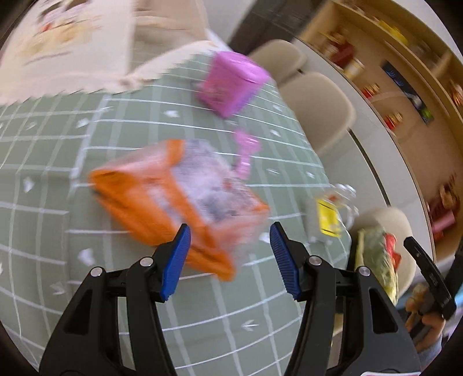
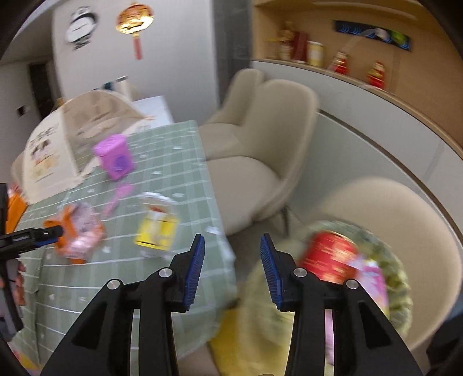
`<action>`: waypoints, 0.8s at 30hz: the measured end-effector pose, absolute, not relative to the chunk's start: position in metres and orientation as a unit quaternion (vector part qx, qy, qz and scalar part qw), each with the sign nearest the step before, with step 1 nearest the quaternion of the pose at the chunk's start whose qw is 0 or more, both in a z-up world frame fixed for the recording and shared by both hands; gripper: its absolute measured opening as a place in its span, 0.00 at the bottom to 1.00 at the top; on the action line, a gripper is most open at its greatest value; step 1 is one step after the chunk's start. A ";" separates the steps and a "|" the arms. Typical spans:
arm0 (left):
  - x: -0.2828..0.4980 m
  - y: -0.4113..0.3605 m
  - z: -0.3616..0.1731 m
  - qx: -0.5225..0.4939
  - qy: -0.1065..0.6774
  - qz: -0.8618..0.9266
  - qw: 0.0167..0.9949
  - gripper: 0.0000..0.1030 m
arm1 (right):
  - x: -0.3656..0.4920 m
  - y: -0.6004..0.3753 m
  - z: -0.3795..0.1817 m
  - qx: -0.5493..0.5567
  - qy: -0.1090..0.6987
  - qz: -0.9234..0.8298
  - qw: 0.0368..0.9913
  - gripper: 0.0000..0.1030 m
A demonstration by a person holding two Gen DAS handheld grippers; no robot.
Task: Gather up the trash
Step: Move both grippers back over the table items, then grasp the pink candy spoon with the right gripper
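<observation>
On the green tablecloth (image 1: 43, 208), just ahead of the spread left claw (image 1: 230, 245), lies an orange packet (image 1: 162, 196), probably light and crinkly; pinch its near edge.

Green grid tablecloth (image 1: 121, 150) fills frame centre-left. Beige chairs (image 2: 269, 150) right of centre. Wall shelf (image 2: 324, 43) upper right, holding jars. Red-gold ornament (image 2: 134, 20) upper left.
</observation>
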State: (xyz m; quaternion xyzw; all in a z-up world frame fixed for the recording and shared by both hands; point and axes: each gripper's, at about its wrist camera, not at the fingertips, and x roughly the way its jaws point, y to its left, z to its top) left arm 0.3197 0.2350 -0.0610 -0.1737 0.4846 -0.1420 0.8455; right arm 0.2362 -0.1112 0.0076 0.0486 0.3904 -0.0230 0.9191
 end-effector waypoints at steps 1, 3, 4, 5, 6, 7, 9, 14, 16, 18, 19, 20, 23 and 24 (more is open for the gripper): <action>0.318 0.242 -0.061 -0.181 0.483 -0.133 0.846 0.52 | 0.247 -0.095 0.008 0.046 0.390 0.007 0.919 0.42; 0.314 0.257 -0.062 -0.190 0.480 -0.114 0.849 0.52 | 0.262 -0.073 0.007 0.048 0.394 0.048 0.917 0.47; 0.311 0.264 -0.063 -0.194 0.480 -0.107 0.849 0.52 | 0.275 -0.058 0.004 0.051 0.401 0.077 0.912 0.48; 0.310 0.269 -0.063 -0.197 0.481 -0.101 0.848 0.52 | 0.288 -0.042 0.000 0.054 0.410 0.106 0.904 0.49; 0.307 0.276 -0.064 -0.200 0.483 -0.094 0.848 0.52 | 0.300 -0.028 -0.004 0.056 0.418 0.130 0.898 0.50; 0.306 0.282 -0.065 -0.203 0.483 -0.088 0.847 0.52 | 0.309 -0.016 -0.008 0.054 0.424 0.146 0.892 0.51; 0.301 0.295 -0.066 -0.208 0.482 -0.077 0.847 0.52 | 0.335 0.011 -0.020 0.045 0.440 0.170 0.880 0.51; 0.294 0.312 -0.065 -0.197 0.478 -0.054 0.854 0.52 | 0.392 0.051 -0.046 0.024 0.453 0.147 0.879 0.51; 0.290 0.320 -0.065 -0.198 0.478 -0.039 0.855 0.52 | 0.417 0.059 -0.059 0.028 0.459 0.137 0.877 0.51; 0.287 0.328 -0.066 -0.208 0.480 -0.029 0.852 0.52 | 0.438 0.063 -0.070 0.021 0.464 0.118 0.877 0.51; 0.287 0.331 -0.067 -0.213 0.481 -0.026 0.850 0.52 | 0.448 0.065 -0.076 0.017 0.470 0.107 0.876 0.51; 0.285 0.334 -0.068 -0.218 0.481 -0.022 0.849 0.52 | 0.455 0.066 -0.081 0.014 0.474 0.101 0.875 0.51; 0.282 0.340 -0.071 -0.225 0.482 -0.013 0.847 0.52 | 0.469 0.068 -0.093 0.008 0.480 0.101 0.871 0.51; 0.281 0.342 -0.073 -0.227 0.482 -0.011 0.846 0.52 | 0.470 0.069 -0.096 0.004 0.482 0.101 0.870 0.51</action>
